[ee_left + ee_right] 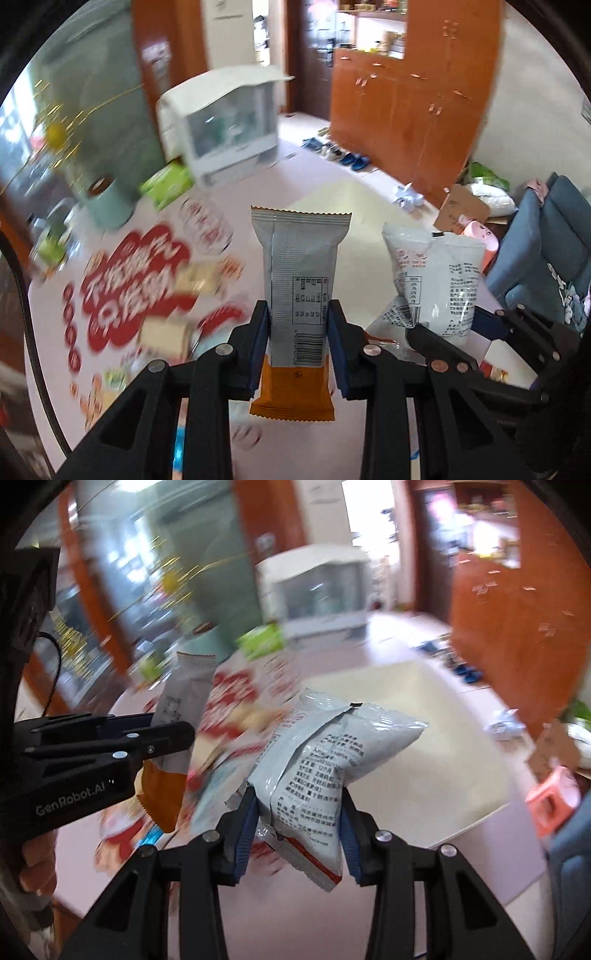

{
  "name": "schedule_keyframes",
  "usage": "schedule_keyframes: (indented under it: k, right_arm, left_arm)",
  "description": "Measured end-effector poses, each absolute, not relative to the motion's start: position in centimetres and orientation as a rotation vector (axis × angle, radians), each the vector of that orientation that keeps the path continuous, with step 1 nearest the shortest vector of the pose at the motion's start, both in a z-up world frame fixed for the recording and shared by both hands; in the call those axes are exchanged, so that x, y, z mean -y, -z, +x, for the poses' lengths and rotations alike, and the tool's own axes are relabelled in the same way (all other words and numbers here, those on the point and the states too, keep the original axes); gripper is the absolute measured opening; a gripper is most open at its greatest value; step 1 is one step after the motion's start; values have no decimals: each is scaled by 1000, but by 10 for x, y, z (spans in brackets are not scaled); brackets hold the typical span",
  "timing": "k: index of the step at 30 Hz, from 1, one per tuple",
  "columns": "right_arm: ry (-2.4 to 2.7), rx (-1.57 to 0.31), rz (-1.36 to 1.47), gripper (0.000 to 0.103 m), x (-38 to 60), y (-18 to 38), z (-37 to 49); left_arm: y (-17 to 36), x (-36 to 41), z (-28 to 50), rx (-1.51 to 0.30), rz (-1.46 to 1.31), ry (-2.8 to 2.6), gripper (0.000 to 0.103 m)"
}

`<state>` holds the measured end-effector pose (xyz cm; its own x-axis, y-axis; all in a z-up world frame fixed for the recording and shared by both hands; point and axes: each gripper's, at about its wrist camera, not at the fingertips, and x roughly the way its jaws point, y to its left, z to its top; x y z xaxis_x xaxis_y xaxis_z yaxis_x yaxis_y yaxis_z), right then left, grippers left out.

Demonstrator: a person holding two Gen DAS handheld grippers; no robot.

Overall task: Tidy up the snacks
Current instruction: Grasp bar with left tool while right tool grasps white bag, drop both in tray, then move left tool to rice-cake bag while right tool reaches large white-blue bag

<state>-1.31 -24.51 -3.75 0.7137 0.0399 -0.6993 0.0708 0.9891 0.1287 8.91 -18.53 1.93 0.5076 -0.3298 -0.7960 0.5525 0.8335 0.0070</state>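
Apparently airborne, left gripper point(298, 325) clamping bar point(298, 280), right gripper point(299, 823) clamping pouch point(314, 771)

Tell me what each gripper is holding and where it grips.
Left gripper pinches a snack bar at its lower middle; right gripper clamps a white snack bag near its bottom.

bright daylight, heavy motion blur, fisheye-warped edges.

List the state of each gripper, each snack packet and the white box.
Left gripper: shut on orange-ended wafer packet.
Orange-ended wafer packet: sealed, upright, lifted.
Right gripper: shut on white snack bag.
White snack bag: sealed, puffy, lifted.
White storage box: lid raised.
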Motion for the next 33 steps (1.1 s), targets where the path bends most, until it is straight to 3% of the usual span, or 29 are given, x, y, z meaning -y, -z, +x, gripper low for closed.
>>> schedule_keyframes:
  k: [5,7,8,10,12,15,33]
  right_arm:
    - [199,-707,129,43,291,23,4]
    - [239,-701,117,45,302,23,12]
    - [262,-706,102,46,307,26,17]
    - [309,-725,61,54,315,33,27]
    - [354,-732,18,66,317,39,30]
    - [358,-727,1,70,322,45,26]
    - [278,-757,99,70,300,46,2]
  left_arm:
    - [-16,242,120,-881,293,544,31]
    - [-9,260,130,-884,321,534,42]
    - [-5,270,133,-890,348,526,50]
    - [2,278,136,-897,374,492,101]
    - [8,276,134,-890,373,477,102]
    - [18,270,134,-916,380,464,102]
    - [20,186,106,-955,205,352,102]
